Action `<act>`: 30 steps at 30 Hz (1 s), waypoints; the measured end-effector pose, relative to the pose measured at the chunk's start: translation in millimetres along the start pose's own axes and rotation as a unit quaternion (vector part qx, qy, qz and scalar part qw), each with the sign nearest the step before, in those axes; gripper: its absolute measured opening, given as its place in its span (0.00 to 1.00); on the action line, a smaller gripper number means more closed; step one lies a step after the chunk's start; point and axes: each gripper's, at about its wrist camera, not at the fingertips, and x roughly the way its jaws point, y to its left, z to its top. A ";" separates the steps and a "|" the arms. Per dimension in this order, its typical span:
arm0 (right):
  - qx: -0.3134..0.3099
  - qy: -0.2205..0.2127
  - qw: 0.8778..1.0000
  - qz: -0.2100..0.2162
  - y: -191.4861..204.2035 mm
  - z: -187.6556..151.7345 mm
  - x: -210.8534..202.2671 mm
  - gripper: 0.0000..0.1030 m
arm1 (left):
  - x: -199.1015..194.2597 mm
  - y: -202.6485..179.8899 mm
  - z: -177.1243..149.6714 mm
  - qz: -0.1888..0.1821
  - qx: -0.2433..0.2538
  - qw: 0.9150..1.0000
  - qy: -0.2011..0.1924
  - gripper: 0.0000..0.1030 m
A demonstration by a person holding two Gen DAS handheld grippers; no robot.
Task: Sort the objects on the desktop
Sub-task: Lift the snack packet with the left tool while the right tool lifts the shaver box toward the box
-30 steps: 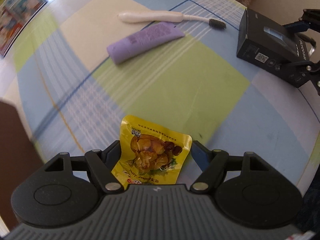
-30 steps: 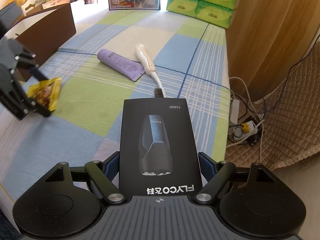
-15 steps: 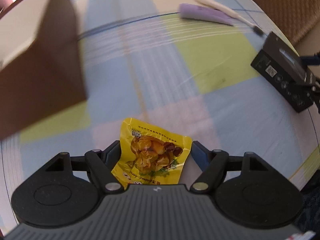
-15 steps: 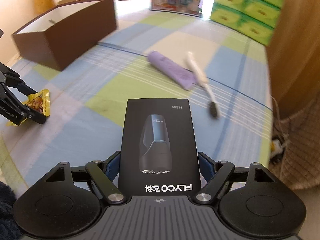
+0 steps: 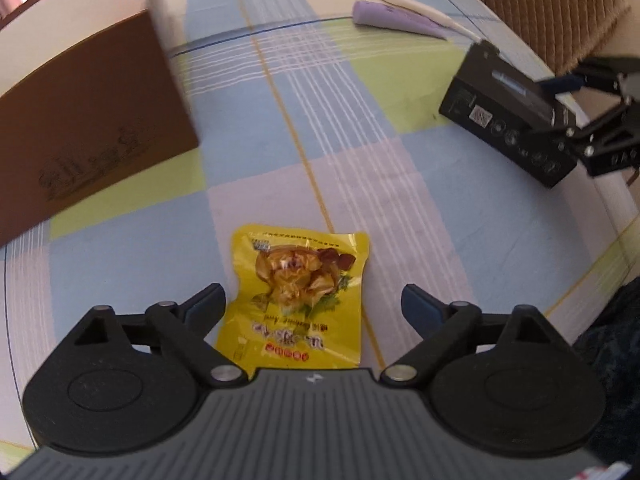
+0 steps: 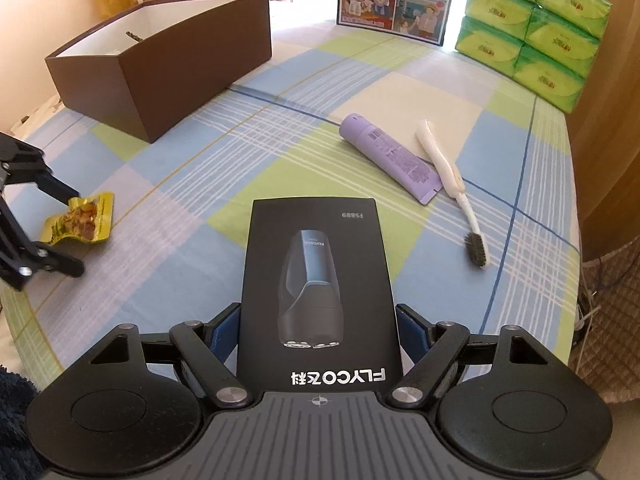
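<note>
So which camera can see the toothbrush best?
The right wrist view: the whole white toothbrush shows there, handle to dark bristles, beside the purple tube. In the left wrist view it is far off, small, with part of it behind the tube.

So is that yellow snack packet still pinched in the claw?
No. The left gripper is open, and the yellow snack packet lies between its spread fingers, apparently resting on the checked tablecloth.

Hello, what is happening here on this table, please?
A person with two handheld grippers is sorting things. The left gripper is open, with a yellow snack packet lying between its fingers on the checked cloth. The right gripper is shut on a black shaver box. A brown box stands open nearby. A purple tube and a toothbrush lie untouched.
</note>
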 end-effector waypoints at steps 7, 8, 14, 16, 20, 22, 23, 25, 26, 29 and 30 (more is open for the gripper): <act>0.017 -0.012 1.000 -0.010 1.8 5.3 -1.7 0.85 | -1.1 4.9 2.9 0.003 0.018 1.000 -0.015 0.56; 0.019 -0.014 1.000 -0.011 1.9 7.1 -1.3 0.88 | -1.6 5.8 2.2 0.003 0.015 1.000 -0.016 0.56; 0.018 -0.008 1.000 -0.021 7.7 18.0 11.0 0.89 | -8.0 12.3 -2.3 0.016 -0.029 0.999 -0.023 0.53; 0.008 0.001 0.999 -0.037 13.1 19.9 17.0 0.79 | -11.7 16.3 -4.2 0.017 -0.043 0.999 -0.027 0.53; -0.007 0.007 0.999 -0.051 20.0 22.9 20.0 0.75 | -24.3 27.2 -7.6 0.018 -0.074 0.996 -0.042 0.53; -0.008 0.004 0.998 -0.055 24.0 23.8 19.0 0.74 | -32.3 32.7 -9.2 0.019 -0.087 0.995 -0.053 0.53; -0.006 0.001 0.999 -0.053 26.2 24.7 17.2 0.74 | -36.5 35.3 -9.8 0.019 -0.093 0.994 -0.058 0.53; -0.004 -0.005 0.999 -0.048 31.6 27.8 13.3 0.74 | -45.3 40.3 -10.1 0.017 -0.103 0.992 -0.069 0.53; -0.004 -0.008 0.999 -0.045 35.0 30.2 11.4 0.74 | -49.8 42.2 -10.1 0.017 -0.106 0.991 -0.076 0.53; -0.013 -0.018 0.999 -0.038 46.8 39.2 6.2 0.74 | -62.9 46.8 -10.0 0.018 -0.112 0.989 -0.095 0.53; -0.015 -0.023 0.999 -0.035 50.5 42.5 4.3 0.74 | -66.6 48.7 -9.7 0.019 -0.114 0.988 -0.100 0.53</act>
